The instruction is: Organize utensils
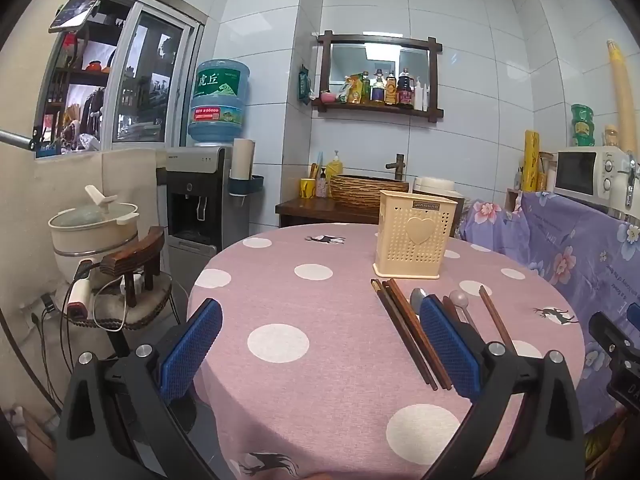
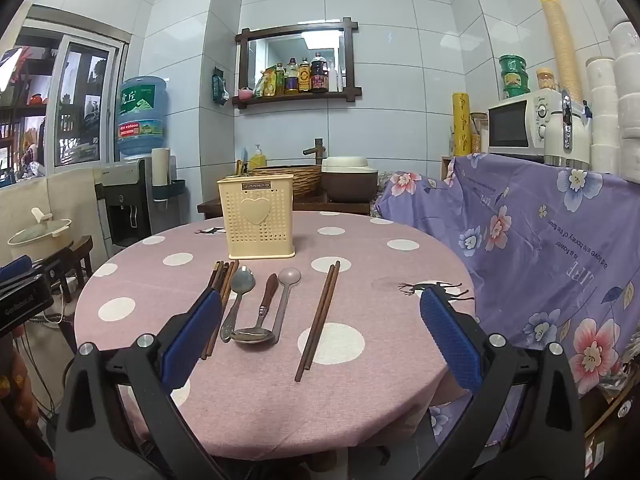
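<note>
right wrist view: we hold both grippers [image 2: 320, 334] [image 1: 320, 340] with jaws apart, empty. one holder [image 2: 258, 218] stands near the tabletop's [image 2: 380, 400] far edge. mid-table lie two chopstick bundles [image 2: 318, 320] [image 2: 218, 292], three spoons [image 2: 256, 304]. risk, we judge: crossed spoons drag each other; chopsticks roll off, slipping the pads.

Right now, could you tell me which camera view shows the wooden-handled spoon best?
The right wrist view: the wooden-handled spoon lies whole between the metal spoon and the pink spoon. In the left wrist view, the left gripper's pad hides almost all of it.
</note>
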Motion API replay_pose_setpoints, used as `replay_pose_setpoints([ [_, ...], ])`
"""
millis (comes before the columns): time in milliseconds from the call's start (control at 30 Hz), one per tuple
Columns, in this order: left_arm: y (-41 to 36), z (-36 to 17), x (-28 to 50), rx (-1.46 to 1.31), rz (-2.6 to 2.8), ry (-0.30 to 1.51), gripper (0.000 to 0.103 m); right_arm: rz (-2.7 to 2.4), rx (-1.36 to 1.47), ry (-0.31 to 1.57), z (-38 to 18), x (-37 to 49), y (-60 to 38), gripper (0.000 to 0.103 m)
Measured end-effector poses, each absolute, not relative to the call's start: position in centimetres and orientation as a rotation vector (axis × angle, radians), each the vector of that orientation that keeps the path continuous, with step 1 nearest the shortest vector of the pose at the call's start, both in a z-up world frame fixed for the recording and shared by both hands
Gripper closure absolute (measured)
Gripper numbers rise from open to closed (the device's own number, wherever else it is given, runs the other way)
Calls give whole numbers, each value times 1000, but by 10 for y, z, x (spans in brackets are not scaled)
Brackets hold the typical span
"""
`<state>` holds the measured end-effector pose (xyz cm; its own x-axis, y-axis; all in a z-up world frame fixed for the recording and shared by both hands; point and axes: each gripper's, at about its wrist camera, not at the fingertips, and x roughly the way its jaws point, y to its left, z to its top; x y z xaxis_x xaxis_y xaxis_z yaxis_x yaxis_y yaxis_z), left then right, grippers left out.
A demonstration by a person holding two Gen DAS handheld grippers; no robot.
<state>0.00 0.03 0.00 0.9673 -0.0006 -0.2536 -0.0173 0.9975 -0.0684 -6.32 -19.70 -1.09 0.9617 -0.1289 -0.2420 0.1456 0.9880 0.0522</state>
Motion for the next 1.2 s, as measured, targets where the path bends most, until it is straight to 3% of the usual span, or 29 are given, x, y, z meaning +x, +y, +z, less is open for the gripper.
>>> replay_pose_setpoints([
  [1200, 8, -3, 1, -66, 7, 265, 5, -136, 68, 239, -12, -63, -195, 5],
])
